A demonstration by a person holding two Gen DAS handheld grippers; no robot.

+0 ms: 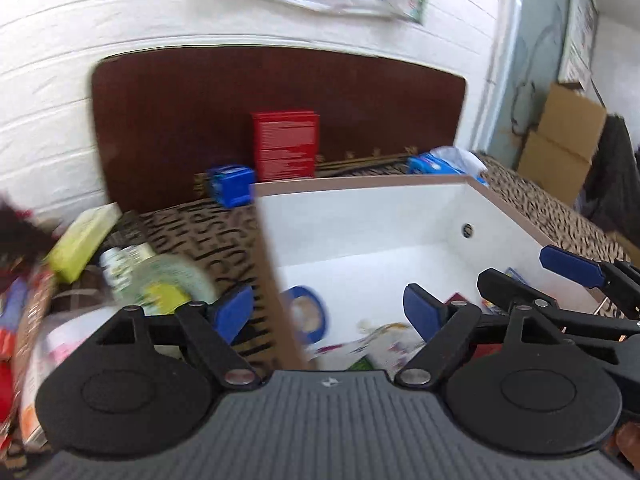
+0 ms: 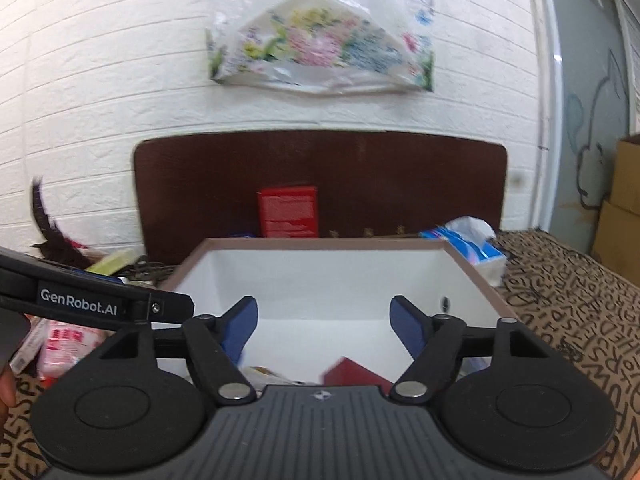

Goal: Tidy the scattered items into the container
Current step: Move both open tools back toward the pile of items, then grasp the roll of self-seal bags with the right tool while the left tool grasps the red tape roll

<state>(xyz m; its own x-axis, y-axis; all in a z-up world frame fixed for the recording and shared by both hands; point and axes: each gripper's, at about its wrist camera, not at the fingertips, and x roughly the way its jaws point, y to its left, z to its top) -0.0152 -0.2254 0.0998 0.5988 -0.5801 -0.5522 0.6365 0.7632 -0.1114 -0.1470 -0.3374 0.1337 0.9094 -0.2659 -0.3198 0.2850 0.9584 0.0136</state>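
Observation:
A white open box [image 1: 360,216] with a brown rim stands on the patterned cloth; it also shows in the right wrist view [image 2: 320,268]. Inside it lie a blue tape roll [image 1: 308,314], papers [image 1: 380,344] and a red box [image 2: 352,374]. My left gripper [image 1: 330,312] is open and empty, straddling the box's left wall. My right gripper [image 2: 324,328] is open and empty above the box's near edge; it also shows in the left wrist view [image 1: 528,276]. Scattered items lie left of the box: a yellow-green box [image 1: 82,242], a green-white packet [image 1: 152,276] and a pink packet [image 2: 66,348].
A tall red box [image 1: 285,145] and a small blue box [image 1: 232,186] stand against the dark headboard [image 1: 180,120]. A tissue pack [image 2: 468,242] lies behind the box on the right. Cardboard boxes [image 1: 560,140] stand at far right. A floral bag [image 2: 320,32] hangs on the wall.

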